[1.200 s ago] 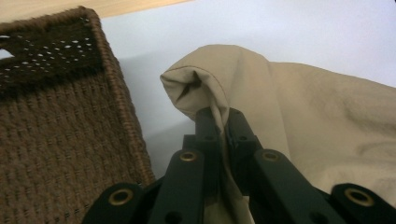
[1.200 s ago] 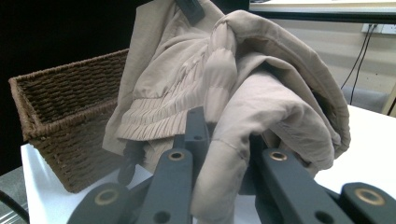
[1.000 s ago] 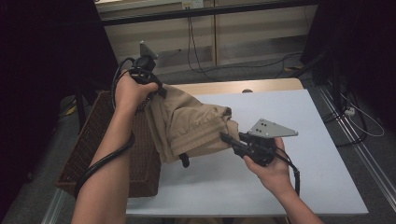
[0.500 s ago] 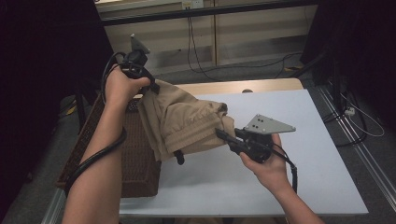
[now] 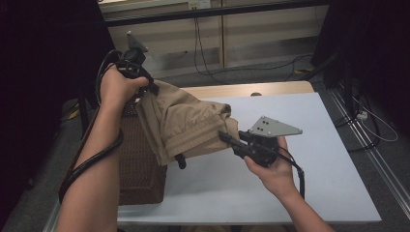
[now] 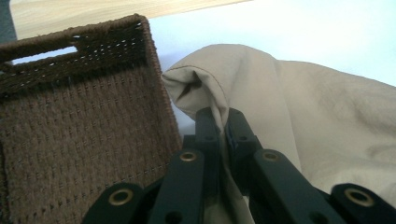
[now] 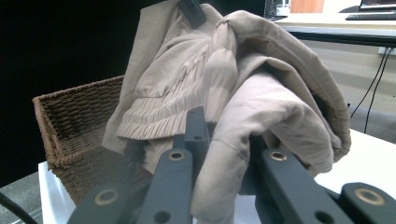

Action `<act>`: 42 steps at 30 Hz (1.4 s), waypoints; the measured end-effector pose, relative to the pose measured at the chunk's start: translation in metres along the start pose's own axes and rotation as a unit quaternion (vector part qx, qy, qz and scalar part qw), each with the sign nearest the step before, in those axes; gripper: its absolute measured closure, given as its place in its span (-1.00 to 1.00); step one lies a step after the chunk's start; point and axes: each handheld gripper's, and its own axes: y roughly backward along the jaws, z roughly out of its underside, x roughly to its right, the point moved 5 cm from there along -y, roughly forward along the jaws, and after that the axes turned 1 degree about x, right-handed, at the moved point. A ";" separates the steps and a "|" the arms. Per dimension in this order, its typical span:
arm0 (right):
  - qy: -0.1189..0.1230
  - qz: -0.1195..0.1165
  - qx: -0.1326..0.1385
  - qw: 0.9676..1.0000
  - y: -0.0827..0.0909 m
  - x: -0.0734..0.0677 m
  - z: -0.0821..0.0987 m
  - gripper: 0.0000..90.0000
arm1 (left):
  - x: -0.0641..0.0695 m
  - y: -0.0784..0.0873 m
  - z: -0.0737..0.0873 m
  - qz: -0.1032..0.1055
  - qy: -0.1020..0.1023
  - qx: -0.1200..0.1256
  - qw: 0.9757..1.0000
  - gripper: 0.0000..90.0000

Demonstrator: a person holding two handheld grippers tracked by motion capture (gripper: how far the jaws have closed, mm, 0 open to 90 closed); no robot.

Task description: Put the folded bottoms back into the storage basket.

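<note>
**Tan garment held between both grippers**

I see my left gripper (image 5: 151, 87) raised over the woven basket (image 5: 140, 164), its fingers (image 6: 208, 135) clenched on a fold of the tan garment (image 5: 188, 125). My right gripper (image 5: 227, 137) grasps the other end low above the white bench (image 5: 319, 183). The cloth hangs between them, beside the basket.
</note>
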 end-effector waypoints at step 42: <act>0.007 -0.031 0.013 0.999 -0.030 -0.027 -0.019 0.78 | -0.038 0.049 -0.001 -0.053 0.019 -0.048 0.997 0.92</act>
